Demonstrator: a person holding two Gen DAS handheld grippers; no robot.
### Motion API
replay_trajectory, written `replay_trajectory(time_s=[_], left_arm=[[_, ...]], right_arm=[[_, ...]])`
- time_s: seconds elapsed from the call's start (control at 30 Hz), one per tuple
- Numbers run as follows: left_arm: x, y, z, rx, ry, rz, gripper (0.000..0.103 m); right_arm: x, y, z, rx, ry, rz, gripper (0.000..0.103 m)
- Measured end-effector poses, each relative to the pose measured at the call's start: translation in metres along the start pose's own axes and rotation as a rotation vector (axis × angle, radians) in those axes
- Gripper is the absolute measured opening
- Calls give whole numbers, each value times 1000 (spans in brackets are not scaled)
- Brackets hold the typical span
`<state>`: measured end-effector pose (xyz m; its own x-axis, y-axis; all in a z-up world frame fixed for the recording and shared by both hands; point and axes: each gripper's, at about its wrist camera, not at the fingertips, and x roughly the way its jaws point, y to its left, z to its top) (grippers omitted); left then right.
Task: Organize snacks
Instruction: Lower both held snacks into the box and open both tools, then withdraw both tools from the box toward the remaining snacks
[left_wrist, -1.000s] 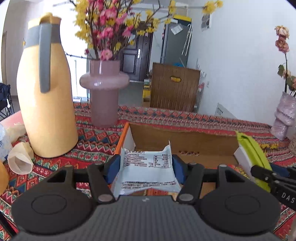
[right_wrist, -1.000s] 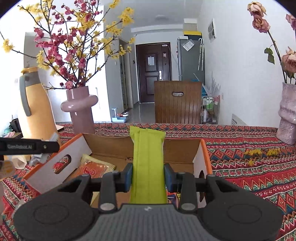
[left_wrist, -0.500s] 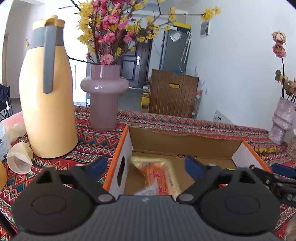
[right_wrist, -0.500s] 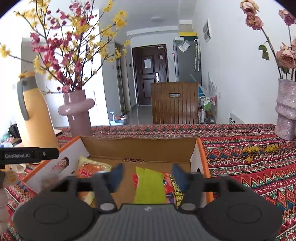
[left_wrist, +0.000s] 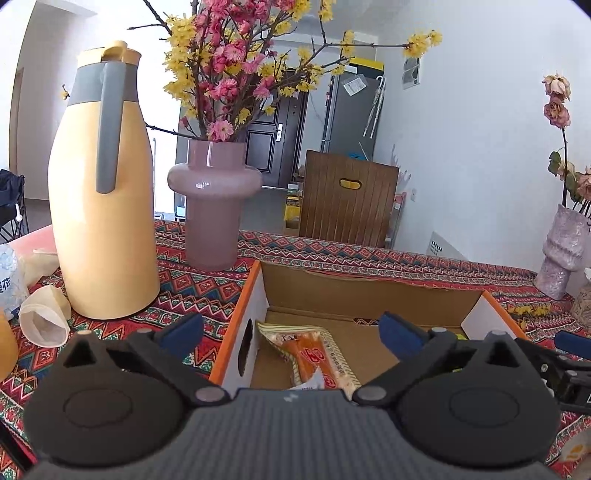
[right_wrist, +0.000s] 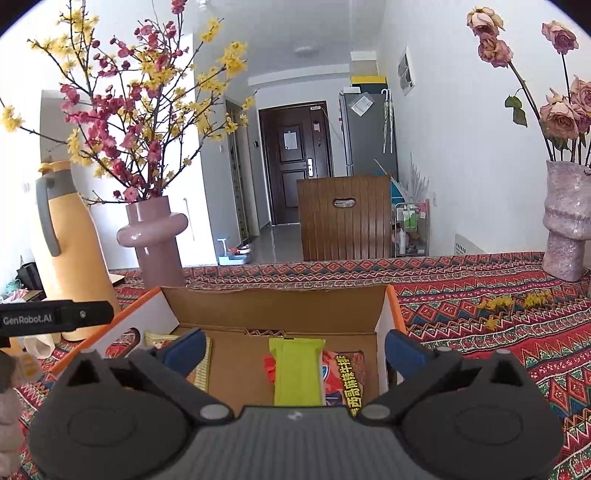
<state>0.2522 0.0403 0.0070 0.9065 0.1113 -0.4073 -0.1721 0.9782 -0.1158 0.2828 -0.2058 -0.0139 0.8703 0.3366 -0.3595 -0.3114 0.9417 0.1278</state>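
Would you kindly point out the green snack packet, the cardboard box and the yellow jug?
green snack packet (right_wrist: 296, 371), right wrist view, middle of wrapper.
cardboard box (right_wrist: 273, 308), right wrist view, far wall.
yellow jug (left_wrist: 103, 236), left wrist view, body.

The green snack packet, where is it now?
In the right wrist view, the green snack packet lies inside the cardboard box, toward its right side, on top of a red packet.
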Motion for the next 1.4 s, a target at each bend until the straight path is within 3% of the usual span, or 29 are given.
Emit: replay_trajectory(time_s=[0.33, 0.7, 1.1, 1.4], left_arm=[[-26, -8, 10, 7, -42, 10, 103], [-80, 5, 11, 30, -71, -15, 103], [-102, 28, -39, 74, 30, -31, 103], [-95, 44, -69, 74, 95, -26, 103]], right_arm=[[-12, 3, 8, -12, -29, 3, 103], [-64, 11, 13, -65, -48, 24, 103], [-105, 6, -28, -85, 49, 8, 103], [-113, 5, -59, -55, 124, 5, 103]])
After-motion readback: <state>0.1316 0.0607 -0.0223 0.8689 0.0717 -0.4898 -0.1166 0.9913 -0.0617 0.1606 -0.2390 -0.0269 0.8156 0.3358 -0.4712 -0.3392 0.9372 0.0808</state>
